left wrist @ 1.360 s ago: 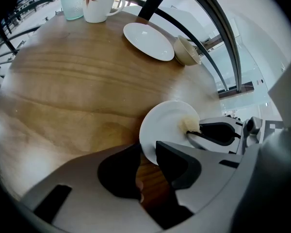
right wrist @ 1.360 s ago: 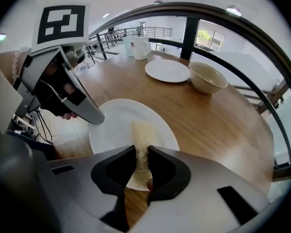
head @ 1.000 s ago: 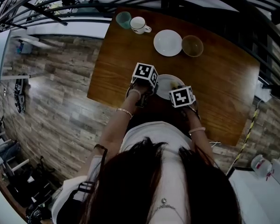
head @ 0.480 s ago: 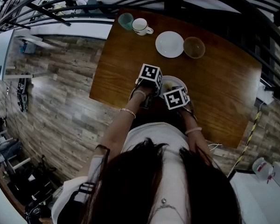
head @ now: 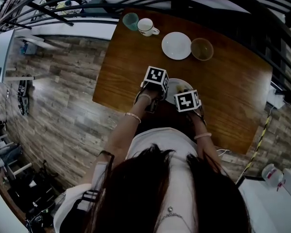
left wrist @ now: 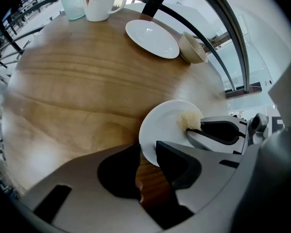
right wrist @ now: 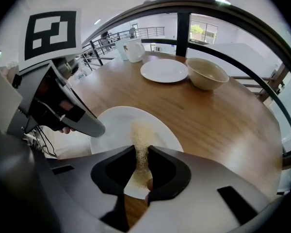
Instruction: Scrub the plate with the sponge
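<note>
Table: right tool holds sponge on plate (left tool grips).

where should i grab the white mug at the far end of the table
Probably by its handle, coming from the spare plate's side. The white mug stands upright with the handle sticking out toward the spare plate, and a teal glass stands close beside its other side, so only the handle side looks free.

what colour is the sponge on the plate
The sponge is pale yellowish beige, clearest in the right gripper view.
</note>
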`<state>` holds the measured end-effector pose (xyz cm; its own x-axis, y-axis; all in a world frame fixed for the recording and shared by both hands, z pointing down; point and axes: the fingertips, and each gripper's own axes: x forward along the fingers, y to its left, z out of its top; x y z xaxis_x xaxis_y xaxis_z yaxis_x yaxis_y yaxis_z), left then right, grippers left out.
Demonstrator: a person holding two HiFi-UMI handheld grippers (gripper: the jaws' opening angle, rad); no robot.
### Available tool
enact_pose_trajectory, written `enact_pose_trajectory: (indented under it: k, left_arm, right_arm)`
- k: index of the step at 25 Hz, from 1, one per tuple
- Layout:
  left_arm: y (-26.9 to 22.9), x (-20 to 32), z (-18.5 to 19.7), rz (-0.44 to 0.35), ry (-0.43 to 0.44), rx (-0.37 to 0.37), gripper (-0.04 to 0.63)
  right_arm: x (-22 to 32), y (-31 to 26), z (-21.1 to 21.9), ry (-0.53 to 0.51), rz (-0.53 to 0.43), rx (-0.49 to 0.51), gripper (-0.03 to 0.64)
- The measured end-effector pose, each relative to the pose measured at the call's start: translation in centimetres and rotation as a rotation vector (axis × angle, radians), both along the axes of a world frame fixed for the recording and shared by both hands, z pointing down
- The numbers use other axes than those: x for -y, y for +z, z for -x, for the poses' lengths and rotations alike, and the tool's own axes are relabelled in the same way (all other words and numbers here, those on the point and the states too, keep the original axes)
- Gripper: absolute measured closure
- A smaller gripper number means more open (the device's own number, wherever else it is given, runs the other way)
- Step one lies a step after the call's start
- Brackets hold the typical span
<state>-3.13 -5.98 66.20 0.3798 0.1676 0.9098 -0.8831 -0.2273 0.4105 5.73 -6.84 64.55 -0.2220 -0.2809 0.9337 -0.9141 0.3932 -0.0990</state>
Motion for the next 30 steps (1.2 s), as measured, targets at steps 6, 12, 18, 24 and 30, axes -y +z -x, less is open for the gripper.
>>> enact_pose_trajectory:
  k: [6, 12, 18, 24, 30]
  left_arm:
    - [0.1, 0.1, 0.2, 0.002, 0.000, -0.001, 0.483]
    - [0.1, 0.2, 0.4, 0.001, 0.002, -0.010, 0.483]
    - [0.2, 0.2, 0.1, 0.001, 0.007, -0.010, 0.482]
    - [0.1, 0.1, 0.1, 0.000, 0.008, -0.006, 0.482]
    - [0.0, 0.0, 0.2, 0.001, 0.005, -0.010, 0.482]
  right_arm:
    - [-0.3, 0.2, 3.5, -0.118, 0.016, 0.024, 0.529]
    - [-0.1, -0.2, -1.7, -0.055, 0.004, -0.066, 0.529]
    - [0.2, -0.6, -3.5, -0.008, -0.036, -0.131, 0.529]
    - [0.7, 0.1, 1.2, -0.050, -0.017, -0.023, 0.529]
    - [0.0, 0.3, 0.2, -0.020, 0.031, -0.005, 0.529]
